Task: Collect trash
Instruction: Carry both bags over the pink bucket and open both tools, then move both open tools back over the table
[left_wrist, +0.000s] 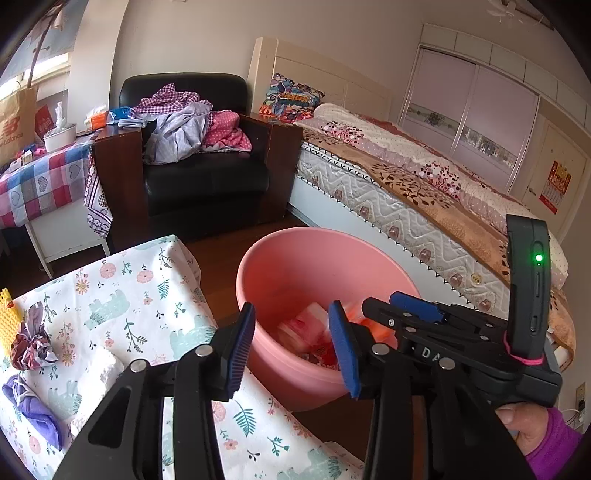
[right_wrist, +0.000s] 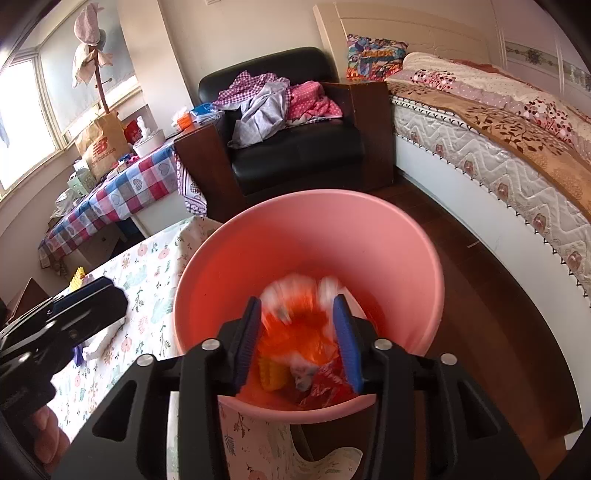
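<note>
left gripper (left_wrist: 291, 341): black, blue ribbed pads, silver screws | sleeve (left_wrist: 554, 446): purple

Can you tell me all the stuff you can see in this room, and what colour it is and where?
round plastic bin: one, pink, on the floor beside the table
blurred wrappers: several, orange, red and white, inside the bin
flowery tablecloth: one, white with pastel prints, on the near table
crumpled wrapper: one, dark red and silver, on the tablecloth
folded cloth scrap: one, purple, tablecloth's near edge
leather armchair: one, black, by the bed
heap of clothes: one, pink and lilac, on the armchair
left gripper: open, blue pads, over the bin
right gripper: open, blue pads, over the bin
</note>
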